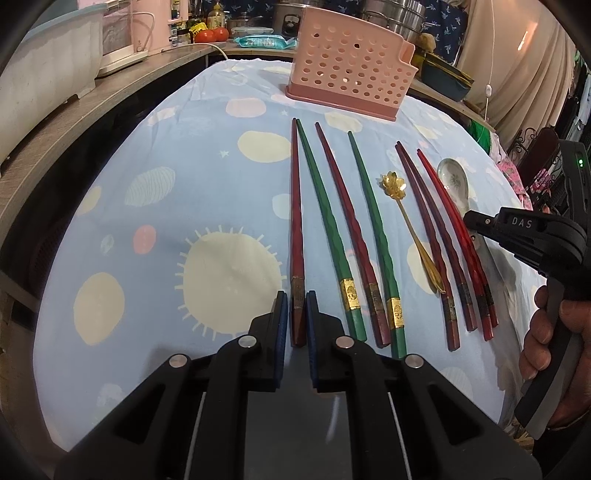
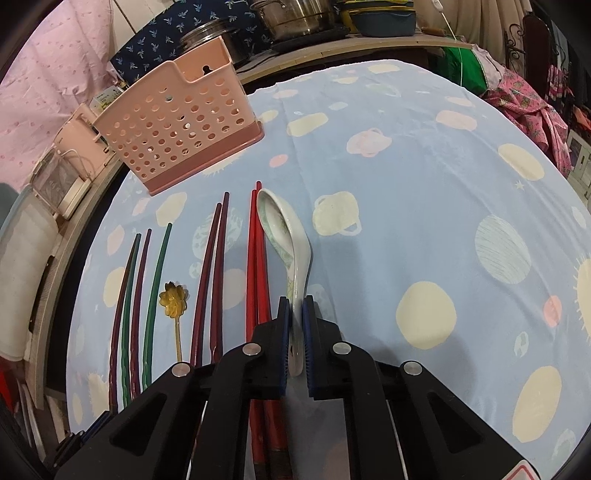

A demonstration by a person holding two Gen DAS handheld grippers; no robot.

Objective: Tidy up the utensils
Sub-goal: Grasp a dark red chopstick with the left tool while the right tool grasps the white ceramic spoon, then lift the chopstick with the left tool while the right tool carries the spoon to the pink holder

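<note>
A pink perforated utensil holder (image 1: 351, 62) stands at the far side of the table; it also shows in the right wrist view (image 2: 177, 129). Several chopsticks lie in a row in front of it: dark red, green (image 1: 325, 229), maroon and bright red (image 2: 255, 266). A gold flower spoon (image 1: 410, 229) lies among them. My left gripper (image 1: 297, 314) is shut on the end of the leftmost dark red chopstick (image 1: 296, 221), which lies on the cloth. My right gripper (image 2: 294, 325) is shut on the handle of a white ceramic spoon (image 2: 284, 236) at the right of the row.
A blue cloth with planet and sun prints (image 1: 184, 184) covers the round table. A wooden shelf (image 1: 74, 122) at left carries a white bin and appliances. Pots (image 2: 295, 18) and containers stand behind the table. Clothes (image 2: 524, 103) hang at right.
</note>
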